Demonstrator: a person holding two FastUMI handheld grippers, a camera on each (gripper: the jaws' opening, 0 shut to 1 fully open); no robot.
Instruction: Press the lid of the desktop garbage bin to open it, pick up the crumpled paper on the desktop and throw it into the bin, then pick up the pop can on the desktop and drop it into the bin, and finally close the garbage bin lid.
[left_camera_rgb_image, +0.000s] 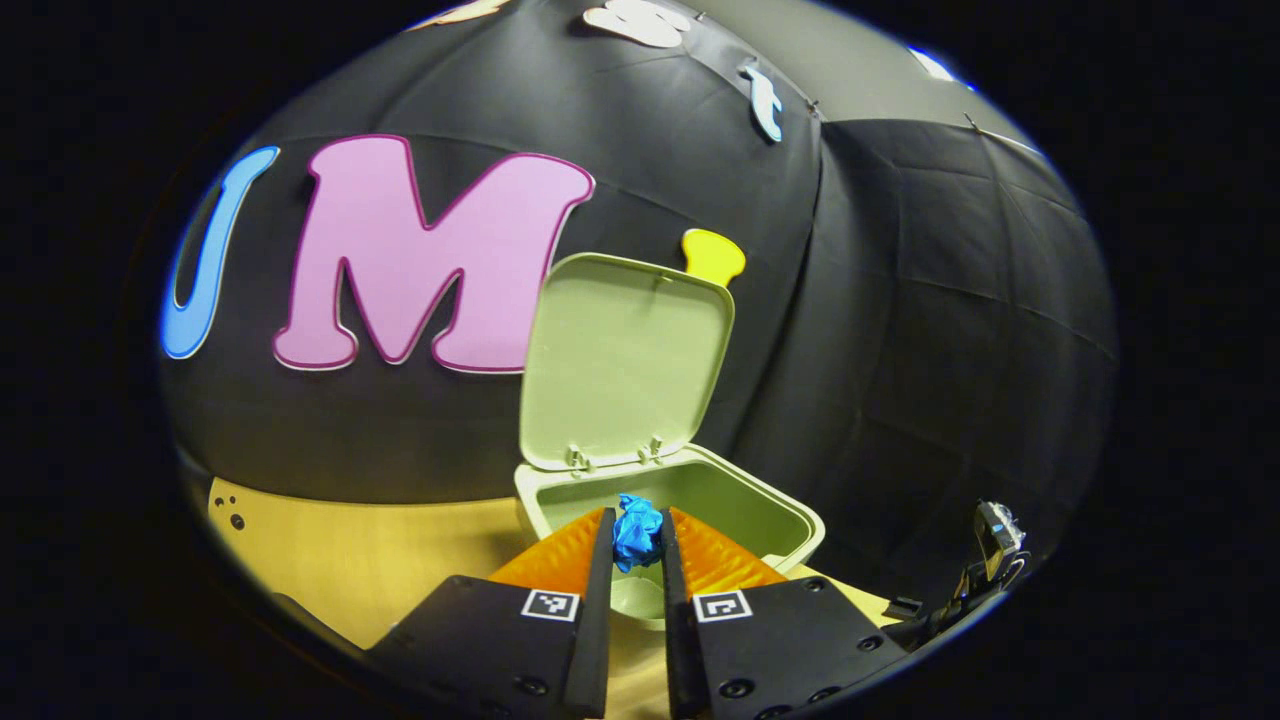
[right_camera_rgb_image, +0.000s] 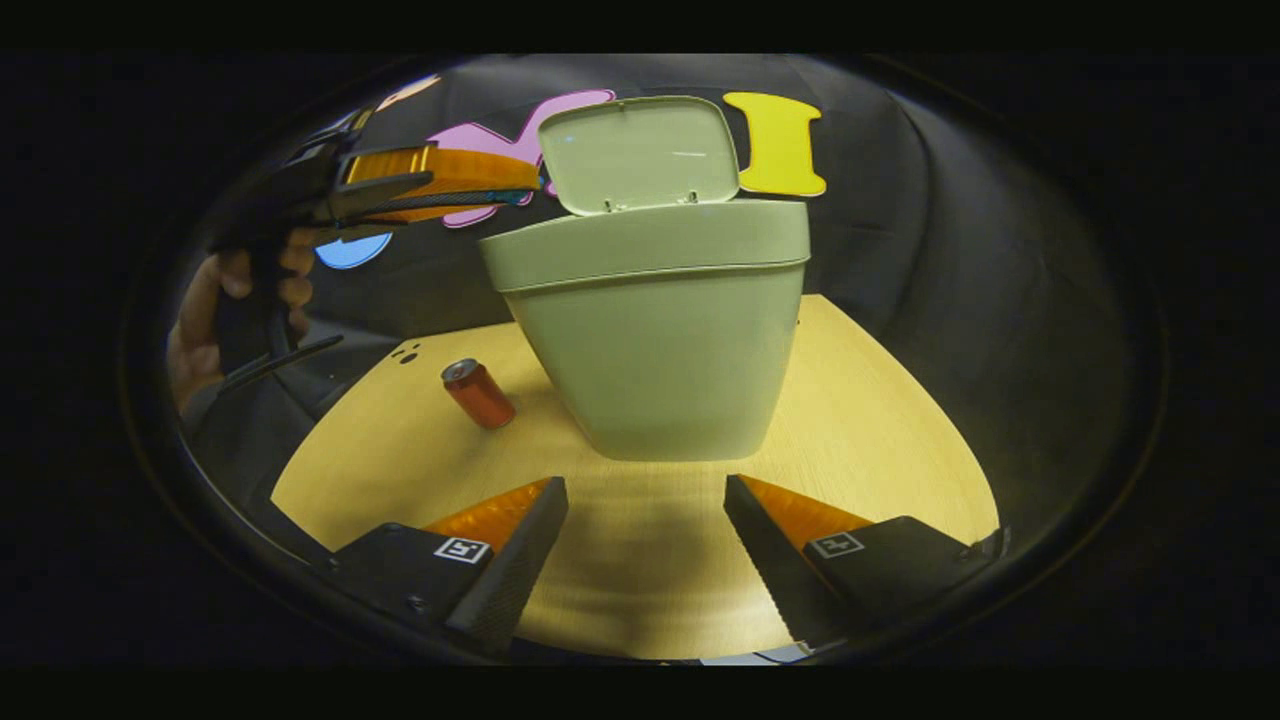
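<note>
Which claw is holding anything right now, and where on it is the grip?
The left claw pinches the crumpled paper by its two opposite sides, at the fingertips, over the open garbage bin. The right claw is open and holds nothing.

Staged recording booth rather than a lived-in room, black cloth wall (left_camera_rgb_image: 930, 330) creased and pinned in panels all around, pale wood counter (right_camera_rgb_image: 880, 440) with a rounded edge, small desktop bin (right_camera_rgb_image: 660, 330) and a can (right_camera_rgb_image: 478, 392) set out as props

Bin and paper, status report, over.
Left gripper shut on crumpled paper, over open bin. Right gripper open, low. Lid up. Pop can standing on desktop. Nothing blocking.
</note>
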